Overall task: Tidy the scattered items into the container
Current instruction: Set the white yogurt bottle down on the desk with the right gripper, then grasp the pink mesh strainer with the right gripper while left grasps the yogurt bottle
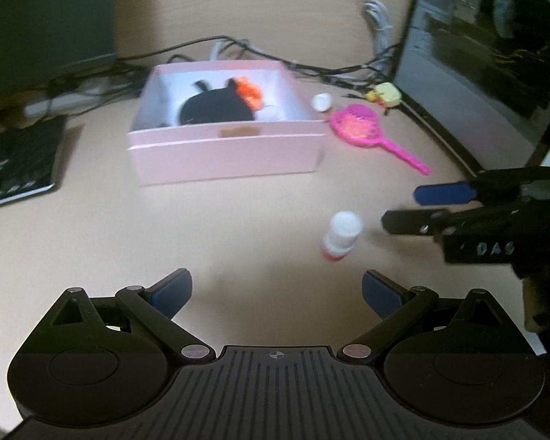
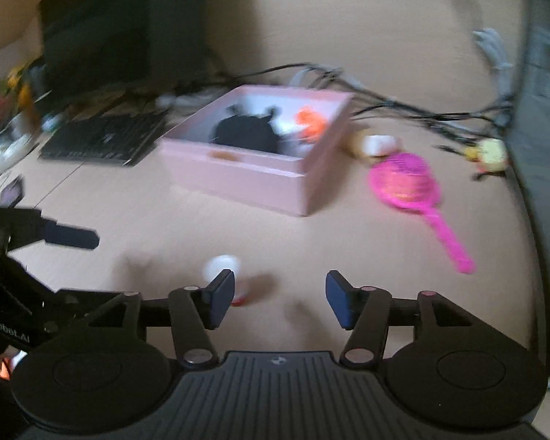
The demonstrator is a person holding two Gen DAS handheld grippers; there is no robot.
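Observation:
A small white bottle with a red base stands on the tan desk, just past the fingertips of my right gripper, which is open and holds nothing. In the right wrist view the bottle sits by the left fingertip of the right gripper, not between the pads. My left gripper is open and empty, short of the bottle. The pink box holds a black plush and an orange item. A pink brush, a small white item and a yellow toy lie right of the box.
A black keyboard lies left of the box. A dark screen stands along the right side and another dark one at the back left. Tangled cables run behind the box. One finger of the left gripper shows at the left of the right wrist view.

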